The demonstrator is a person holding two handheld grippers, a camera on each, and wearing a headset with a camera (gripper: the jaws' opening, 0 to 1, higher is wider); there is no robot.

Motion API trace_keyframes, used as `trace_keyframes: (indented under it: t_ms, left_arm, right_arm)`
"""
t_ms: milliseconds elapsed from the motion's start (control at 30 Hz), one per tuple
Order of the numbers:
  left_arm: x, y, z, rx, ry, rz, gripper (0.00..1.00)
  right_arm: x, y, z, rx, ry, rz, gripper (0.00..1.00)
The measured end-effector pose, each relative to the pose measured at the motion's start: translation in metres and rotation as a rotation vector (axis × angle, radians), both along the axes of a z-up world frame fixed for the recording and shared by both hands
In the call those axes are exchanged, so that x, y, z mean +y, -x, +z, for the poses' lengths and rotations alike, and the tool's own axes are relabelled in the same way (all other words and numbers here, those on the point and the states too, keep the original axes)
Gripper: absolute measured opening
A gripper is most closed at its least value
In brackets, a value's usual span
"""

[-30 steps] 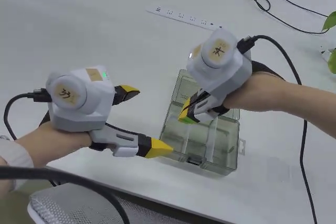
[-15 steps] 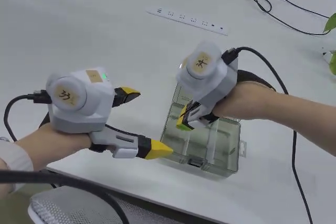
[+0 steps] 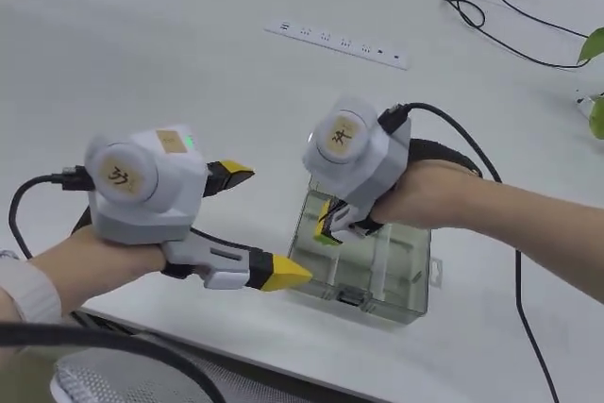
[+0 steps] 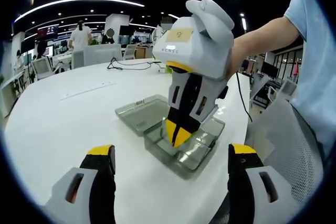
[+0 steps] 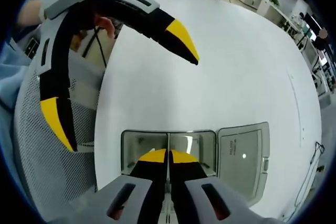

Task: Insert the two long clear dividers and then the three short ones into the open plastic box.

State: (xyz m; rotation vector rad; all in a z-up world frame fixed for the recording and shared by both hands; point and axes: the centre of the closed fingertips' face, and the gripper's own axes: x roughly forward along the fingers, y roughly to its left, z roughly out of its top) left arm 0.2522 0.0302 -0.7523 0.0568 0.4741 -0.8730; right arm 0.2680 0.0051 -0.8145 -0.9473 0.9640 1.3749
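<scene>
The clear plastic box (image 3: 370,297) lies open near the table's front edge, its lid (image 5: 244,156) flat beside it. My right gripper (image 3: 326,226) points down into the box's left part, shut on a thin clear divider (image 5: 168,141) that I see edge-on between its jaws. Other clear dividers (image 3: 385,250) stand inside the box. My left gripper (image 3: 255,224) hovers open just left of the box, nothing between its yellow-tipped fingers (image 3: 279,274). From the left gripper view, the right gripper (image 4: 177,132) dips into the box (image 4: 195,157).
A white power strip (image 3: 335,41) lies at the back of the table and a black cable (image 3: 500,16) loops at the far right. A green leaf (image 3: 595,42) shows at the right edge. A mesh chair (image 3: 94,379) sits below the front edge.
My right gripper has moved left and lower into the box, with its jaws still shut. The left gripper has stayed put and open.
</scene>
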Motion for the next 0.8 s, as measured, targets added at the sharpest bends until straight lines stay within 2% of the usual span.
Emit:
trace_keyframes:
  t_ms: [100,133,267,333,400,567,633,667,800]
  left_arm:
    - [0.0,0.0,0.001,-0.002,0.0,0.0,0.9]
    - [0.0,0.0,0.001,-0.002,-0.002,-0.002,0.9]
    - [0.001,0.001,0.002,0.0,-0.001,0.0,0.89]
    - [0.0,0.001,0.002,0.0,0.0,0.0,0.89]
    - [0.0,0.001,0.002,0.0,-0.002,-0.001,0.89]
    - [-0.001,0.001,0.003,0.003,0.006,-0.001,0.9]
    - [-0.001,0.002,0.003,0.005,0.01,-0.001,0.9]
    - [-0.002,0.002,0.003,0.005,0.012,-0.002,0.9]
    - [-0.002,0.003,0.003,0.006,0.013,-0.008,0.9]
  right_arm:
    - [0.0,0.0,0.0,0.004,-0.016,0.007,0.02]
    - [0.0,0.0,0.0,-0.001,-0.028,0.031,0.03]
    - [-0.002,0.0,0.003,0.003,-0.045,0.018,0.06]
    - [-0.002,0.002,0.009,0.012,-0.078,0.016,0.16]
    - [-0.002,0.004,0.016,-0.003,-0.122,0.037,0.24]
    - [-0.006,0.009,0.026,0.009,-0.195,0.039,0.44]
    - [-0.007,0.012,0.029,0.004,-0.228,0.047,0.57]
    - [-0.005,0.013,0.031,0.0,-0.262,0.053,0.63]
    - [-0.005,0.014,0.034,0.001,-0.321,0.025,0.89]
